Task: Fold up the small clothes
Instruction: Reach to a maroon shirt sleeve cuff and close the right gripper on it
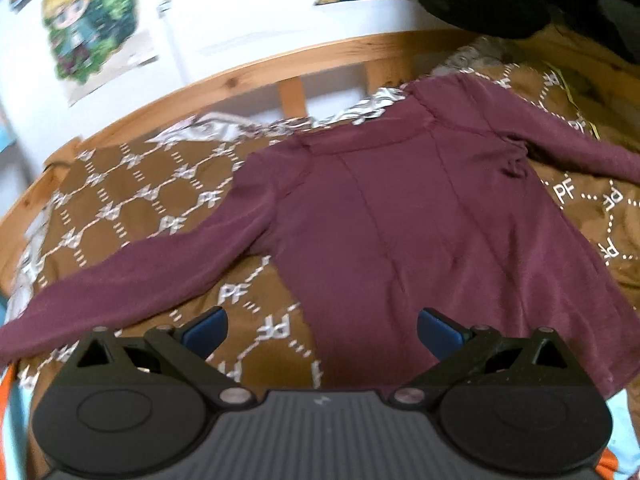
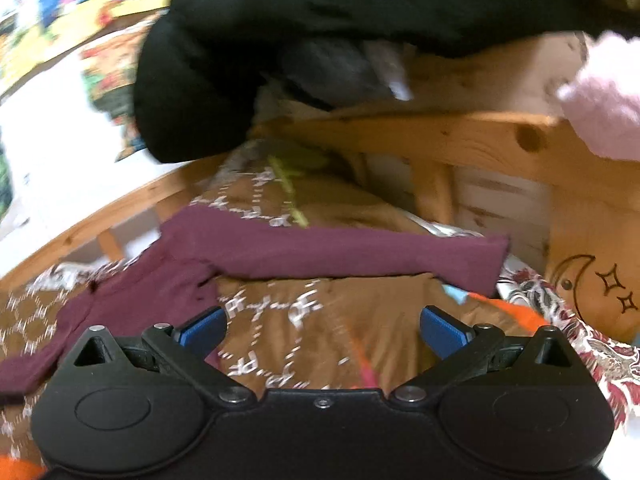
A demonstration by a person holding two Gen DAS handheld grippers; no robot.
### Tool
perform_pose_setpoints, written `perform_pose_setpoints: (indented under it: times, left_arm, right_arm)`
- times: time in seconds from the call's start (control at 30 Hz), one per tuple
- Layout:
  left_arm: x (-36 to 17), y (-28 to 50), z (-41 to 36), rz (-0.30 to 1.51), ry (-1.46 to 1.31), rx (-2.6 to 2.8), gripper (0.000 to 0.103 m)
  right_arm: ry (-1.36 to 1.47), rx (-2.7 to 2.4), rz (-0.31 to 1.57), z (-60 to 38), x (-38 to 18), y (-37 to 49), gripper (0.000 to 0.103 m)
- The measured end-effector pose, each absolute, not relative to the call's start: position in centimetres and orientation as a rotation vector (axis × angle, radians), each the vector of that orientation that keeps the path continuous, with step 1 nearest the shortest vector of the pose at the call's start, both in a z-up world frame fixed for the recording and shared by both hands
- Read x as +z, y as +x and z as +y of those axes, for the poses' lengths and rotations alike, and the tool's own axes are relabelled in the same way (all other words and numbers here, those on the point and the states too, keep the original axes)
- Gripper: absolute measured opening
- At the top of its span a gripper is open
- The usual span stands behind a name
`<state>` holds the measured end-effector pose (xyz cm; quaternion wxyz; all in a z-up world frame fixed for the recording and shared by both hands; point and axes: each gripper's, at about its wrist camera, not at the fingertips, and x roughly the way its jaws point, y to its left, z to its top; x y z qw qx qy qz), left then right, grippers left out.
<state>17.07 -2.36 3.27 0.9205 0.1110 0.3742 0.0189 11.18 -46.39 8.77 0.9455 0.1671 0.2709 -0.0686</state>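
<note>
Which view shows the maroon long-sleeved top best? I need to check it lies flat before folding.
The left wrist view: the maroon long-sleeved top lies spread on the brown patterned blanket, body and both sleeves visible. The right wrist view shows only one outstretched sleeve and part of the body.

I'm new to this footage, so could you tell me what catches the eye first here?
A maroon long-sleeved top lies spread flat on a brown patterned blanket, sleeves out to both sides. Both the left gripper and right gripper are open and empty above it. A black jacket hangs over the wooden bed frame behind.
</note>
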Motion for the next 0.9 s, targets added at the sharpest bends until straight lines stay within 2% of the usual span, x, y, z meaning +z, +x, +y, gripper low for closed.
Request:
perform_pose_setpoints:
  times: [0.17,0.4,0.57,0.7,0.77,0.8,0.83,0.87,0.9]
  left_arm:
    - [-0.1,18.0,-4.1,0.741,0.252,-0.05,0.103]
    - [-3.2,19.1,-4.6,0.767,0.263,-0.107,0.103]
    - [-3.5,19.7,-4.1,0.753,0.249,-0.127,0.103]
    - [-3.6,19.5,-4.0,0.753,0.218,-0.169,0.103]
    - [-3.7,19.2,-4.2,0.748,0.228,-0.185,0.103]
    - [-3.6,19.1,-4.4,0.743,0.235,-0.19,0.103]
    - [-3.5,18.9,-4.5,0.737,0.241,-0.193,0.103]
    - [-3.4,18.7,-4.5,0.732,0.244,-0.197,0.103]
    - [-3.3,18.5,-4.6,0.727,0.244,-0.202,0.103]
  right_arm:
    - [0.488,-0.101,0.572,-49.1,7.7,13.9,0.102]
    - [0.581,-0.304,0.56,-49.4,6.4,17.7,0.079]
    - [0.628,-0.468,0.545,-49.8,5.0,19.5,0.07]
    - [0.674,-0.573,0.478,-50.3,4.1,20.0,0.058]
    - [0.712,-0.608,0.425,-50.7,3.6,19.9,0.056]
    - [0.724,-0.626,0.402,-50.9,3.5,19.8,0.049]
    - [0.724,-0.654,0.386,-51.0,3.4,19.8,0.037]
    - [0.718,-0.674,0.381,-51.1,3.4,19.9,0.031]
    - [0.704,-0.683,0.38,-51.1,3.4,20.1,0.019]
